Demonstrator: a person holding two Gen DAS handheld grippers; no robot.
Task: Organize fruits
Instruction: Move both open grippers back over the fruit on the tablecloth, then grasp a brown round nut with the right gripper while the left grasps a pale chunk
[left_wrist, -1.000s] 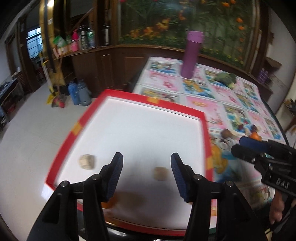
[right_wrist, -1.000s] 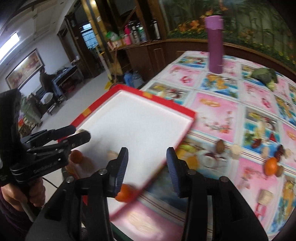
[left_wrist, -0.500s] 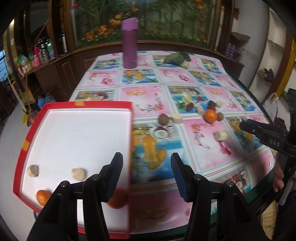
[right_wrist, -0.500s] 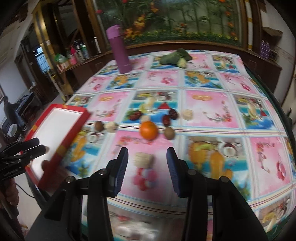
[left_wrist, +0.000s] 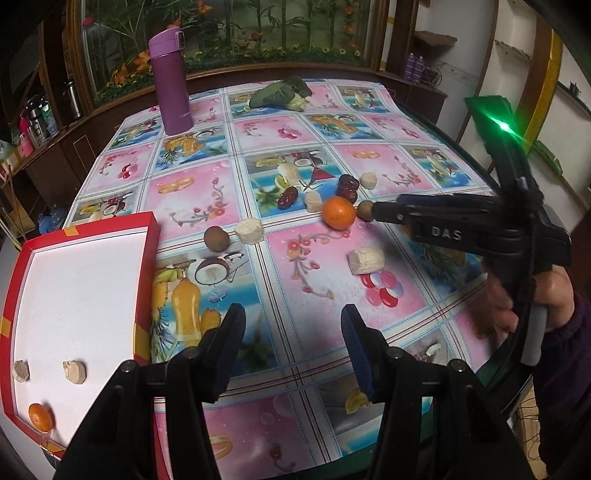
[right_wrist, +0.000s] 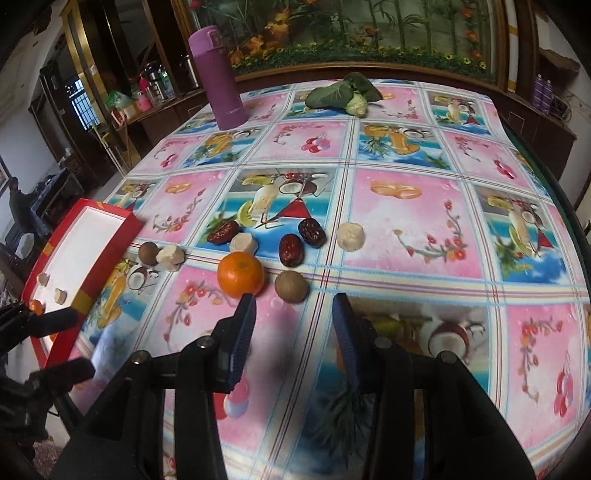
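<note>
tray (left_wrist: 149, 236) – table's left edge | orange (right_wrist: 240, 275) – just left of, perhaps touching, nut (right_wrist: 291, 287)

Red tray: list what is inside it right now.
Inside the red tray: one orange near its front corner and two pale chunks. The left gripper hides the front right corner.

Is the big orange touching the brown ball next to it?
Apart. The right wrist view shows tablecloth between the orange and the brown ball.

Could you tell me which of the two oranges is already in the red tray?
The smaller orange in the red tray's near corner; the bigger orange sits on the tablecloth.
</note>
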